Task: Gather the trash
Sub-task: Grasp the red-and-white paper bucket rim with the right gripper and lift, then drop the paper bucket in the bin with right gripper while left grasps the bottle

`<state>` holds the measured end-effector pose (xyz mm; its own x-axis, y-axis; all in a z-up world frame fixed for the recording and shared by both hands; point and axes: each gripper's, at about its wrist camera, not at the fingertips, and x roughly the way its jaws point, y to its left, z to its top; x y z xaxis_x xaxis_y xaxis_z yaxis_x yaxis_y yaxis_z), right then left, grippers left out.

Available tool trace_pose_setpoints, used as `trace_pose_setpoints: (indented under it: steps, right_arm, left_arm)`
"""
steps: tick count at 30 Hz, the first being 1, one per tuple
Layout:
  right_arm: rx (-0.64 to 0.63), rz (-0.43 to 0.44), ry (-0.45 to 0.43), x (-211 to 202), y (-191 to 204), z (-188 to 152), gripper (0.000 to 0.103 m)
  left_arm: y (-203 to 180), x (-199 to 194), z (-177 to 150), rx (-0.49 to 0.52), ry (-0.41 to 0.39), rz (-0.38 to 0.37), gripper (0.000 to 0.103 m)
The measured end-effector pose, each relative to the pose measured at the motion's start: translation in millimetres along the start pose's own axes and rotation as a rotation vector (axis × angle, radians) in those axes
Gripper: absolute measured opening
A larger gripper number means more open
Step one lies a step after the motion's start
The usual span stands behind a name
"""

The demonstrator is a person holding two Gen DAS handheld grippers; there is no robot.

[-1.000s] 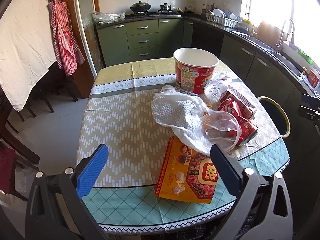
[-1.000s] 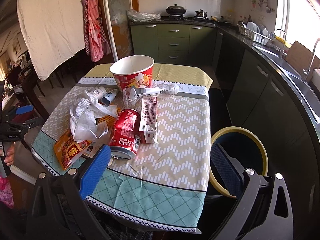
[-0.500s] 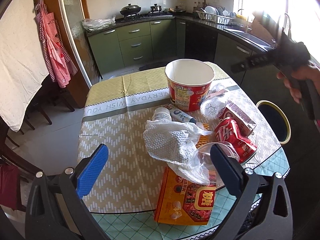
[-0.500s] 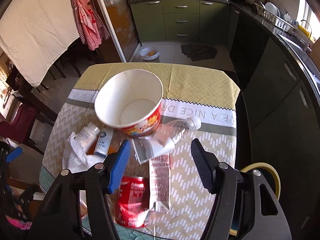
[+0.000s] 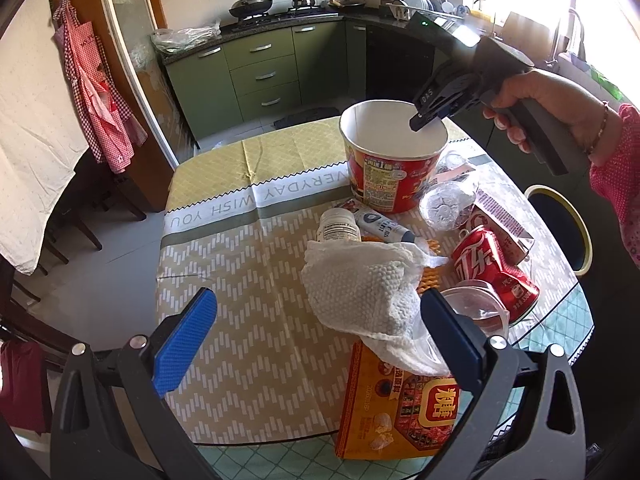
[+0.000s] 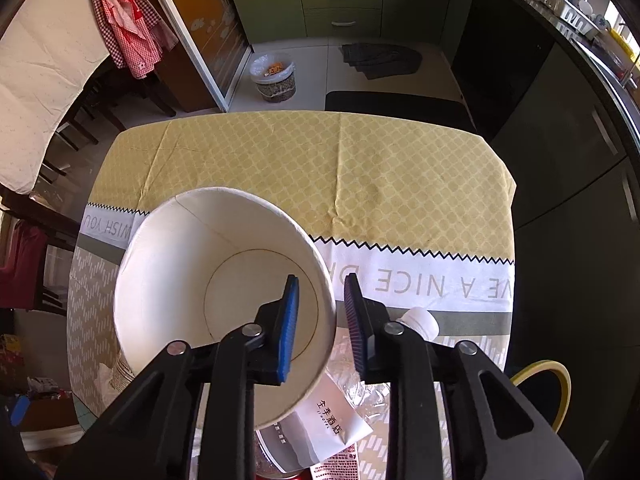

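The large red-and-white paper bucket (image 6: pixel 224 304) stands upright and empty on the surface (image 6: pixel 360 168), at the far edge of the clutter, just behind a white pill bottle (image 5: pixel 338 225) and a small tube (image 5: pixel 384 227). The right tool (image 6: pixel 320 316) straddles the bucket's rim at its right side, one blue pad inside the wall and one outside, the jaws narrow but with a gap showing on either side of the rim, so the wall looks not yet pinched. The left tool (image 5: pixel 316 332) hangs wide open and empty over the near end of the surface, close to a crumpled white paper towel (image 5: pixel 360 296), an orange printed snack box (image 5: pixel 400 412) and a dented red cola can (image 5: pixel 492 270). The bucket is probably light and thin-walled: stiff enough at the rolled rim to lift by one side, yet likely to buckle or tilt if squeezed hard, and its waxy inside may be slick. Taking it at the rim seems right. A yellow-rimmed bin (image 5: pixel 576 232) sits beside the surface.
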<state>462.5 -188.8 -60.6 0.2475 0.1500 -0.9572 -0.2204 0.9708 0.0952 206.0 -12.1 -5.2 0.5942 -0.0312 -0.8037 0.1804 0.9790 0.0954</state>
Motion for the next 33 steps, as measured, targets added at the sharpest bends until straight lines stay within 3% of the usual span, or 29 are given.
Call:
trace_pose_setpoints:
  steps: [9, 18, 26, 33]
  right_arm:
    - [0.062, 0.058, -0.004, 5.0, -10.1, 10.2, 0.006]
    - [0.119, 0.129, -0.114, -52.5, -40.2, 21.9, 0.005]
    - [0.228, 0.013, -0.229, -144.0, -157.2, -35.5, 0.005]
    - [0.411, -0.101, -0.212, -163.0, -283.6, -125.6, 0.005]
  left_arm:
    - [-31.4, 8.5, 21.3, 0.092, 0.000, -0.006, 0.097]
    - [-67.3, 16.6, 51.8, 0.175, -0.004, -0.030, 0.097]
    - [-128.2, 49.9, 98.9, 0.312, 0.011, -0.049, 0.097]
    - [-172.8, 109.1, 129.4, 0.377, 0.122, -0.028, 0.097]
